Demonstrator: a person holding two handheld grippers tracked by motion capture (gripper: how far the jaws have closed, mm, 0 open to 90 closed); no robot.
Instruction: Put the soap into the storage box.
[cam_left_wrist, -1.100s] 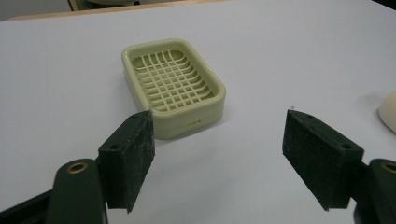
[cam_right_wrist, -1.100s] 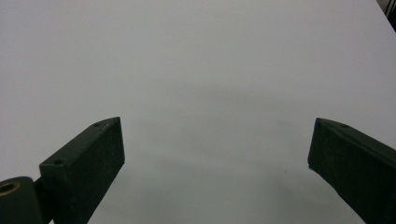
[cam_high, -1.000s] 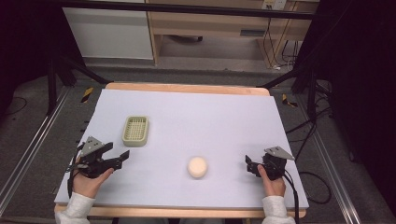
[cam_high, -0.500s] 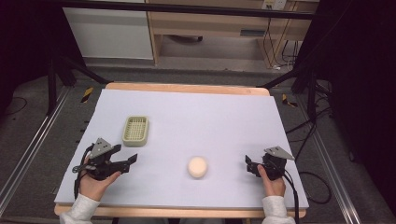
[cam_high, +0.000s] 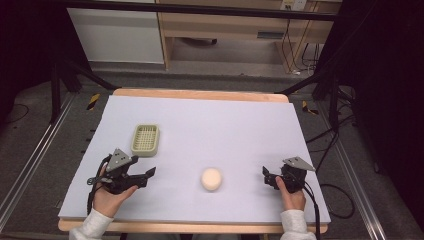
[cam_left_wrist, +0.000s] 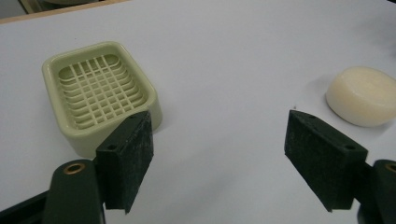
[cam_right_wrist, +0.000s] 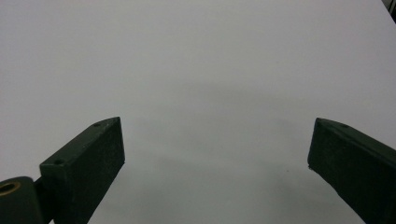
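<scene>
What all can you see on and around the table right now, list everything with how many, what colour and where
soap bar: one, cream, round, near edge of the table, between the two grippers, touching neither
soap dish: one, pale green with a grid floor, empty, left part of the table, beyond the left gripper
table cover: one, pale lilac-white, over the tabletop
table: one, light wood edge showing at the far side
cabinet: one, white, on the floor beyond the table
left gripper: one, black, jaws open, pointing toward the soap bar
right gripper: one, black, jaws open, at the right near edge
hands: two, one holding each gripper
</scene>
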